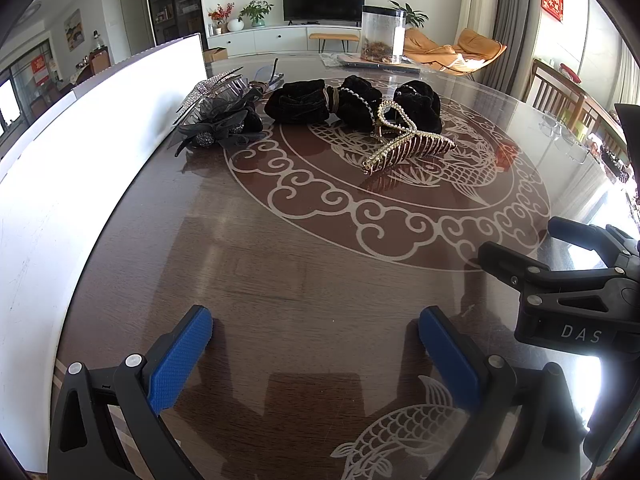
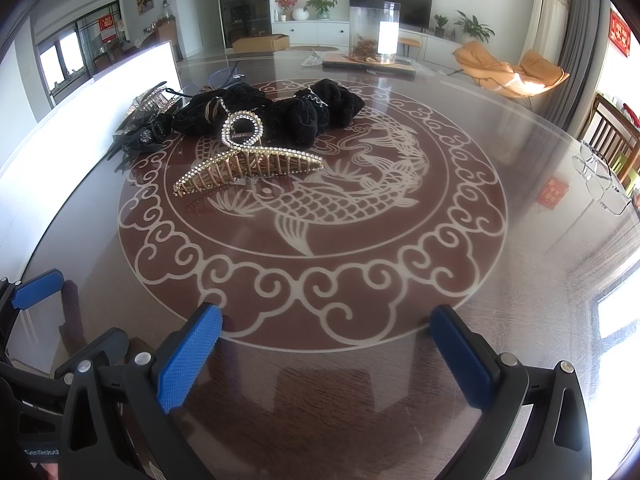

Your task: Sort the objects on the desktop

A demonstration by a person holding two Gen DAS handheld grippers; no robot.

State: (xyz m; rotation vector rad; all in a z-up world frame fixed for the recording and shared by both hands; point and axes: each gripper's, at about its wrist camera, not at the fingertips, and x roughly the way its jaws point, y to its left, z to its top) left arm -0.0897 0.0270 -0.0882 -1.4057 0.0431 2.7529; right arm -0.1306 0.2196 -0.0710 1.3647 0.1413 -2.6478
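- Sunlit living room behind, with a glass-topped counter (image 2: 520, 184) bearing a carved fish pattern.
- Our left tool (image 1: 316, 354) and right tool (image 2: 326, 354) both hover spread and empty, low over the near edge.
- Well ahead lie the gold claw clip (image 2: 244, 168), the black scrunchies (image 2: 304, 114) touching behind it, and a black bow clip (image 1: 218, 128).
- We judge the claw clip the easiest first pick: close across its spine.
- Only the right view shows clear glasses (image 2: 600, 180); the left view shows the white box (image 1: 100, 120) more fully.
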